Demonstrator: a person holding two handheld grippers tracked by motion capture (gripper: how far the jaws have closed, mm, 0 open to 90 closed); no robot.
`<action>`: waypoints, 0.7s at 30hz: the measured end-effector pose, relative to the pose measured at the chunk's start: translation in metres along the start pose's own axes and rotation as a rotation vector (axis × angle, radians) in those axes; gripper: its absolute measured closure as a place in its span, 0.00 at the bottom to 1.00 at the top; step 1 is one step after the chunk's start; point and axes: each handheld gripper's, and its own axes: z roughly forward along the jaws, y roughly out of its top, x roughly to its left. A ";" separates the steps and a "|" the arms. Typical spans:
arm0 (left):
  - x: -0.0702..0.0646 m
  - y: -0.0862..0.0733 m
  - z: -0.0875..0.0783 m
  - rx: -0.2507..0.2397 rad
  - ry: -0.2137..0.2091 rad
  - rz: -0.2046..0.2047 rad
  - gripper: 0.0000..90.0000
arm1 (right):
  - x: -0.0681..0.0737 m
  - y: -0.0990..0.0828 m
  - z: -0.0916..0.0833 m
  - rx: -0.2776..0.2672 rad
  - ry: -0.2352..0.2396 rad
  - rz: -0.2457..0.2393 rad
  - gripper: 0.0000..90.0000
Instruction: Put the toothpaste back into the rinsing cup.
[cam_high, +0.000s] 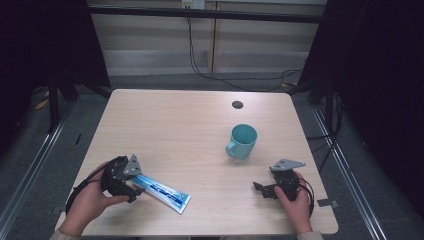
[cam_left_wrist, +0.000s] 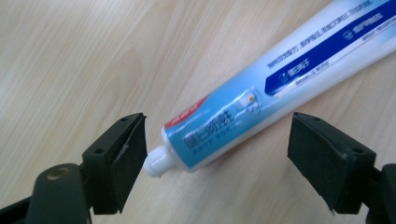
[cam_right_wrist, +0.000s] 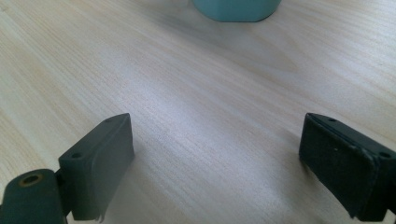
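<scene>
We list: toothpaste tube (cam_left_wrist: 261, 88) flat between left gripper (cam_left_wrist: 217, 154) jaws, apart, apparently untouched; right gripper (cam_right_wrist: 217, 163) jaws apart, near mug (cam_right_wrist: 237, 9).

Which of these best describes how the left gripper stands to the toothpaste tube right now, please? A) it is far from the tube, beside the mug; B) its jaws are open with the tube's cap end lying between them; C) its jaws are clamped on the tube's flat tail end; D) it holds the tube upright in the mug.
B: in the left gripper view the left gripper has its jaws wide apart, with the cap end of the toothpaste tube lying on the table between them.
</scene>
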 end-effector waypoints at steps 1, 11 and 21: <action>0.000 0.001 0.001 -0.001 -0.001 0.001 0.22 | 0.000 0.000 0.000 0.000 0.000 0.000 0.11; -0.001 0.013 0.010 0.037 -0.026 0.051 0.21 | 0.000 0.000 0.000 0.000 0.000 0.000 0.11; 0.001 0.016 0.019 0.082 -0.057 0.064 0.20 | 0.000 0.000 0.000 0.000 0.000 -0.001 0.11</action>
